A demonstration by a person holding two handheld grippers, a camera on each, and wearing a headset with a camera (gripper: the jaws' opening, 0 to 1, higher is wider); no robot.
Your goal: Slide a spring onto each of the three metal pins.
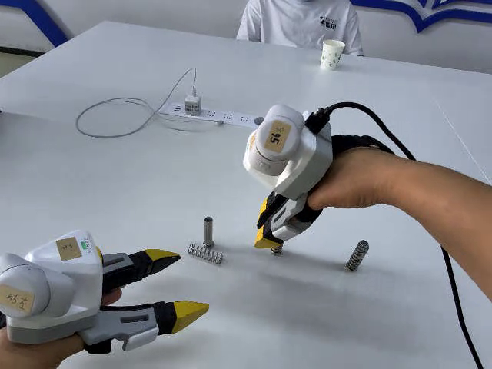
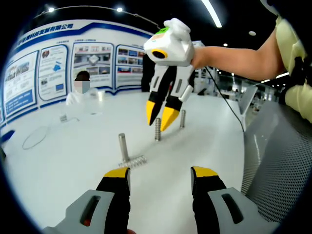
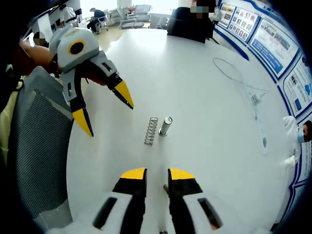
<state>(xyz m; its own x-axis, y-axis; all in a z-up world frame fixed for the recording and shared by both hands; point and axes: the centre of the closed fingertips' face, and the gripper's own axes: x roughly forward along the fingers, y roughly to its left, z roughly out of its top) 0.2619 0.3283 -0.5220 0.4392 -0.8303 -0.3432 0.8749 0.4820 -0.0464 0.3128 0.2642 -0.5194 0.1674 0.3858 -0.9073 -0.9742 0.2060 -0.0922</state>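
Left gripper [image 1: 181,283] hovers at near left of the white table [image 1: 92,192] w/ jaws spread wide, tips aimed toward the work. Right gripper [image 1: 269,243], held in a person's hand [image 1: 357,178] reaching in from the right, points steeply down at centre w/ jaws only narrowly parted. Its yellow tips sit just over a spring-clad pin [image 1: 277,250]; can't tell whether they touch it. Just left of that, a bare pin [image 1: 208,229] stands upright, w/ a loose spring [image 1: 205,253] lying flat beside its base on the near side; the right gripper view shows the two side by side ahead of the jaws. Further right stands a second sprung pin [image 1: 357,255], leaning slightly. Far side of the table: power strip [image 1: 215,116] w/ looped white cable [image 1: 115,115], paper cup [image 1: 332,54] & a seated person [image 1: 300,19].
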